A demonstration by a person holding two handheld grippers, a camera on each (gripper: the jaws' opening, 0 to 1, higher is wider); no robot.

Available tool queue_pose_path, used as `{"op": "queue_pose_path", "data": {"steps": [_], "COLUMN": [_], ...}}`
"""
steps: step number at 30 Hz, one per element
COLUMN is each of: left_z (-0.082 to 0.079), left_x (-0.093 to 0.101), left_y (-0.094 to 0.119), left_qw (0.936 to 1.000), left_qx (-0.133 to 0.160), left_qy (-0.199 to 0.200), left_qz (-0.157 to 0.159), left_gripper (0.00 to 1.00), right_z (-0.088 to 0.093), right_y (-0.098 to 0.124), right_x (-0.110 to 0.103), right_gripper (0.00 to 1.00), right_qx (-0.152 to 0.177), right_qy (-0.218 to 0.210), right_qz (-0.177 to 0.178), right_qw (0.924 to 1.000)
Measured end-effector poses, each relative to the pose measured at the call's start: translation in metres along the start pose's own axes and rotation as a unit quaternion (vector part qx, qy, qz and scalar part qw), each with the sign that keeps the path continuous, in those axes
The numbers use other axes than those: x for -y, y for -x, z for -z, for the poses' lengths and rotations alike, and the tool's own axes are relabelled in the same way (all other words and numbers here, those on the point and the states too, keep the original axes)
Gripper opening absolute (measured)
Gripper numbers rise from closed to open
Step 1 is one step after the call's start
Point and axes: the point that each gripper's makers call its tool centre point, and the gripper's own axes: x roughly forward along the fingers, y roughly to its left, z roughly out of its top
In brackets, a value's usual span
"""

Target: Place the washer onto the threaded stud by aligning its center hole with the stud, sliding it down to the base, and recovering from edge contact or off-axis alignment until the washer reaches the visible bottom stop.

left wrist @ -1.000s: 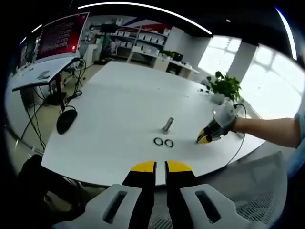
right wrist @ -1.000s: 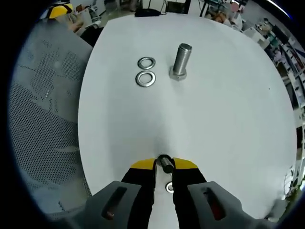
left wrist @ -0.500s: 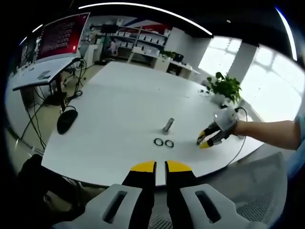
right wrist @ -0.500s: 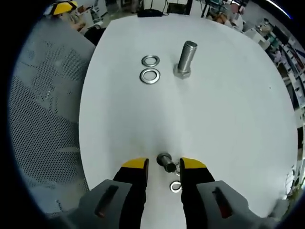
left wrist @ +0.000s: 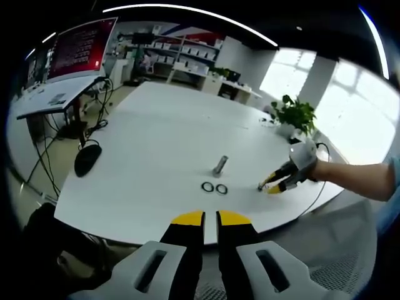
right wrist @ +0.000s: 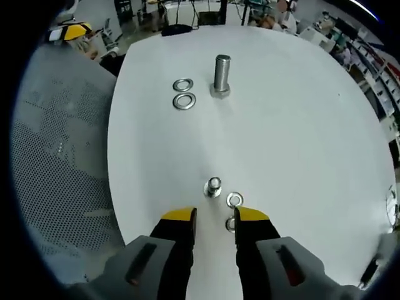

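A tall threaded stud (right wrist: pixel 221 75) stands upright on the white table (right wrist: pixel 300 137), with two flat washers (right wrist: pixel 183 92) lying side by side just left of it. Closer to me a short bolt (right wrist: pixel 213 186) stands on the table, with two small washers (right wrist: pixel 234 199) beside it. My right gripper (right wrist: pixel 215 217) is open just short of that bolt and holds nothing. In the left gripper view the stud (left wrist: pixel 219 165) and the washer pair (left wrist: pixel 214 187) sit mid-table, and the right gripper (left wrist: pixel 274 184) hovers to their right. My left gripper (left wrist: pixel 210 219) is shut and empty at the table's near edge.
A mesh chair (right wrist: pixel 56 156) lies along the table's left side in the right gripper view. A black mouse (left wrist: pixel 87 157), a potted plant (left wrist: pixel 294 112) and a thin cable (left wrist: pixel 315 187) are at the table's margins. Desks and shelves stand beyond.
My right gripper has opened, let go of the short bolt and drawn back from it; the bolt now stands free. The left gripper has not moved.
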Motion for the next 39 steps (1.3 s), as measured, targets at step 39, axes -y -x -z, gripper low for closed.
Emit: {"op": "queue_pose_path", "data": {"steps": [39], "left_z": [0.002], "left_x": [0.000], "left_y": [-0.001], "left_qw": [1.0000], "left_qx": [-0.008], "left_qy": [-0.002], "left_qz": [-0.001], "left_gripper": [0.05], "right_z": [0.021], "right_y": [-0.009], "right_x": [0.017], "right_gripper": [0.21], "right_qx": [-0.004], "right_qy": [-0.064], "right_qz": [0.010], "right_qw": [0.9979]}}
